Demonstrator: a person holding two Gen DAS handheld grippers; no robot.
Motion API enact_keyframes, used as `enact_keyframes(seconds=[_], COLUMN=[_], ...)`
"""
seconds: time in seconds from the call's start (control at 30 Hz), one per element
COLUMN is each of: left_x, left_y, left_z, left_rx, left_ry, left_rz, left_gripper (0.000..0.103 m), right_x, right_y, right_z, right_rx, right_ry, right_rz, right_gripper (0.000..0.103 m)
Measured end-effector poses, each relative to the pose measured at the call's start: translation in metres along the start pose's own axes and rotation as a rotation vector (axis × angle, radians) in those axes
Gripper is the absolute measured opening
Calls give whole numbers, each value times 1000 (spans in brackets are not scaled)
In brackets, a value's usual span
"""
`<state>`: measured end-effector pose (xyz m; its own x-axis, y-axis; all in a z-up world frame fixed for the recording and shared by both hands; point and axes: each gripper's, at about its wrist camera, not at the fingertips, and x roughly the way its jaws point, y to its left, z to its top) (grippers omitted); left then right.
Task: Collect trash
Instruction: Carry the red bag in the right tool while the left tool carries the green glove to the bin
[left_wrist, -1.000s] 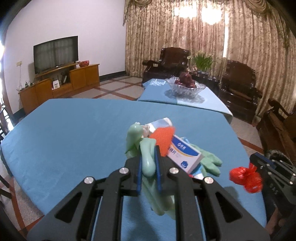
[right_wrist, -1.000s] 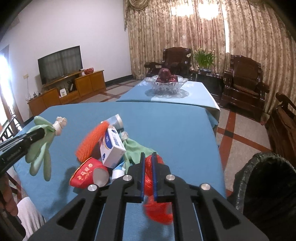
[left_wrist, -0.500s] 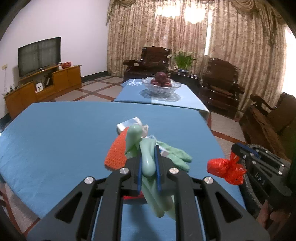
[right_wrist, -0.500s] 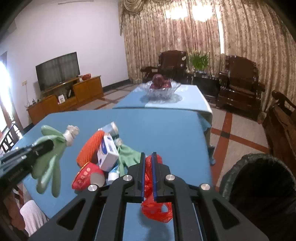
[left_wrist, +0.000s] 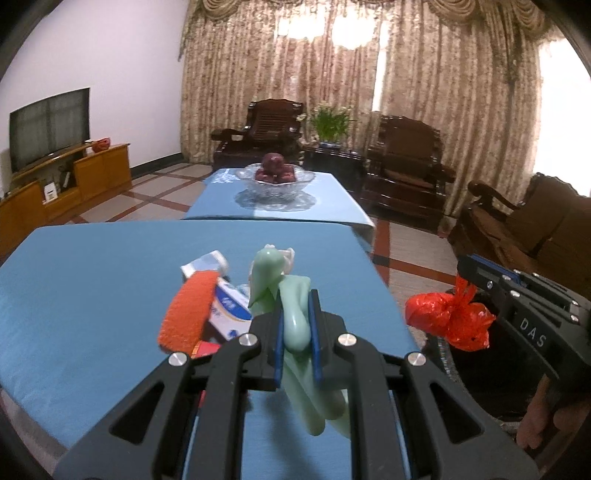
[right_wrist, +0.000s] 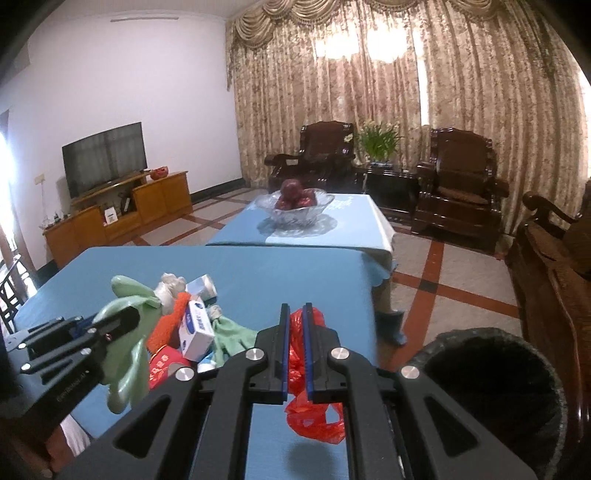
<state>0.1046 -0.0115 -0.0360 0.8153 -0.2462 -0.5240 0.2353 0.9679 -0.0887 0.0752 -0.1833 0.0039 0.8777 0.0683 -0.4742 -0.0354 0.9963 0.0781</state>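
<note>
I carry the glove (left_wrist: 295, 317) clamped in my left gripper (left_wrist: 295, 325) and the bag (right_wrist: 299, 354) in my right gripper (right_wrist: 294, 347); next, over the bin (right_wrist: 491, 373).

Red bag (right_wrist: 300, 354) in right gripper (right_wrist: 295, 314)

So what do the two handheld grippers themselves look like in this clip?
Both match: the left gripper and right gripper have matte black angular linkage arms with silver round pivot screws and flat blue pads on the fingers. White lettering "DAS" marks the right one's side. No cables show.
</note>
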Motion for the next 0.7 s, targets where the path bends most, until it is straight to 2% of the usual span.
enact_keyframes(seconds=[0.2, 0.7], left_x=[9, 45], left_y=[-34, -160], left_z=[0, -10], left_rx=[29, 128], left_ry=[5, 48], left_rz=[-69, -319], left_gripper=[11, 10], right_x=[-16, -55], right_y=[-34, -154], right_z=[-1, -27], right_rx=[24, 139], right_ry=[-6, 14], right_rz=[-66, -301], right_gripper=[6, 6])
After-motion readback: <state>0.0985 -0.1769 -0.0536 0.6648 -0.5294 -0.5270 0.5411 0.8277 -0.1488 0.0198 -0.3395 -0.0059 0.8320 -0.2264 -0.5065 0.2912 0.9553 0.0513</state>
